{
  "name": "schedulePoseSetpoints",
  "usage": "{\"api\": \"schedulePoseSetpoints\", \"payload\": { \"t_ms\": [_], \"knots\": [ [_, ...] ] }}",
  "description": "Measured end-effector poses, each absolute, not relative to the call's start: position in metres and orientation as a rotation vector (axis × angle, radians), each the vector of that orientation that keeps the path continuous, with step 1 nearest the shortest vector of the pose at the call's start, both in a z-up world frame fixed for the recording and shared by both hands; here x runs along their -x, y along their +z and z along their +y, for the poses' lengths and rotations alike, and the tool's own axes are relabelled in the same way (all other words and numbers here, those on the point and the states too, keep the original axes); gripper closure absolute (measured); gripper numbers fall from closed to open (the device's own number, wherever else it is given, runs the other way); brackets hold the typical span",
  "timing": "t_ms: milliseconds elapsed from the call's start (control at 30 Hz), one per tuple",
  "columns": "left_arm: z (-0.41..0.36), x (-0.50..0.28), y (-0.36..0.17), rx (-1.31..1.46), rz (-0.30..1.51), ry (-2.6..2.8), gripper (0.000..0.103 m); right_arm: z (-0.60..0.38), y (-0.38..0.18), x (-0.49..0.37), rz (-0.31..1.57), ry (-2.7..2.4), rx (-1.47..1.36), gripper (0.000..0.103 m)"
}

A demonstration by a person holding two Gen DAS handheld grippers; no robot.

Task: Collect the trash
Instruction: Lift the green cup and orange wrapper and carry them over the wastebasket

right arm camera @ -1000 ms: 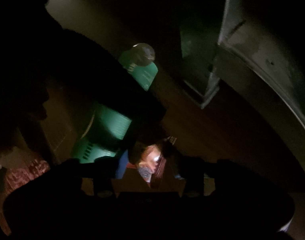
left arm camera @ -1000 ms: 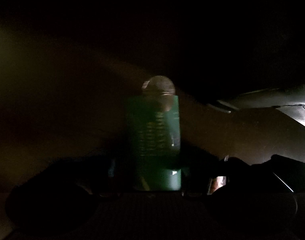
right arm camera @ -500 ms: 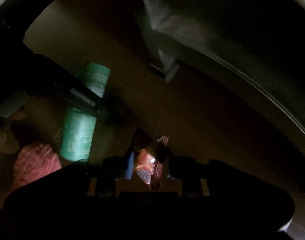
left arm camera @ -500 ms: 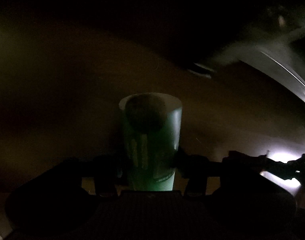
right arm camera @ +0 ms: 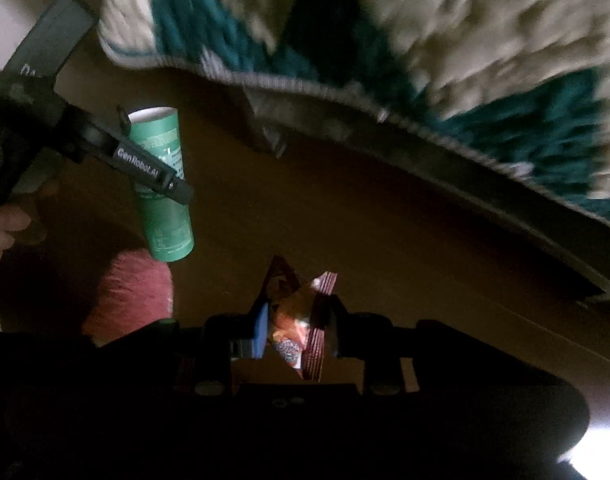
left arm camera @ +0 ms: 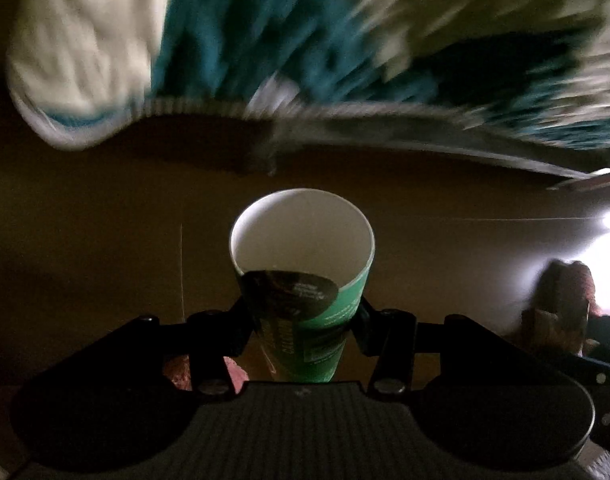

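Left tongs [left arm camera: 303, 320] grip a green paper cup [left arm camera: 301, 280] low on its wall, mouth forward and empty. Right tongs [right arm camera: 293, 328] pinch a crumpled snack wrapper [right arm camera: 293, 320]. Both items hang above the brown floor [left arm camera: 85, 260], near a teal-and-cream rug [right arm camera: 425, 60]. Judgement: cup light and crushable, firmer near its base; wrapper limp, slippery, best clamped across its bunched middle.

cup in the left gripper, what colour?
Green outside with pale print, white inside. The cup shows best in the left wrist view.
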State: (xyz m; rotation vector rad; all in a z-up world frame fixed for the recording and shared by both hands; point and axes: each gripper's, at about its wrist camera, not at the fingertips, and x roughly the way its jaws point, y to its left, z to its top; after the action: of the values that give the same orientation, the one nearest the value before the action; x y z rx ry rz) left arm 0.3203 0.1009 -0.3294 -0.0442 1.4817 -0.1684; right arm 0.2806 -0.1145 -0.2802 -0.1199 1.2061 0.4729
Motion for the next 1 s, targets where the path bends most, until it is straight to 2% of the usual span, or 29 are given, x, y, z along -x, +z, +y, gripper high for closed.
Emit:
{"api": "schedulePoseSetpoints", "payload": {
  "t_ms": [100, 133, 233, 400, 700, 1000],
  "knots": [
    [0.091, -0.304, -0.265, 0.022, 1.405, -0.194, 0.054, -0.123, -0.225, -0.271, 1.115, 0.463, 0.095, 0.075],
    [0.078, -0.336, -0.242, 0.017, 1.382, -0.198, 0.054, -0.128, -0.206, -0.266, 1.079, 0.461, 0.087, 0.075],
    [0.076, -0.325, -0.178, 0.006, 1.3, -0.205, 0.054, -0.149, -0.146, -0.26, 0.995, 0.451, 0.045, 0.075],
    [0.054, -0.311, -0.102, 0.002, 1.184, -0.195, 0.054, -0.171, -0.068, -0.245, 0.86, 0.44, 0.041, 0.075],
    [0.035, -0.293, 0.038, 0.001, 0.991, -0.212, 0.054, -0.189, 0.031, -0.236, 0.691, 0.436, 0.059, 0.075],
    [0.022, -0.332, 0.162, -0.025, 0.768, -0.143, 0.054, -0.194, 0.122, -0.279, 0.557, 0.404, 0.087, 0.075]
  ]
}}
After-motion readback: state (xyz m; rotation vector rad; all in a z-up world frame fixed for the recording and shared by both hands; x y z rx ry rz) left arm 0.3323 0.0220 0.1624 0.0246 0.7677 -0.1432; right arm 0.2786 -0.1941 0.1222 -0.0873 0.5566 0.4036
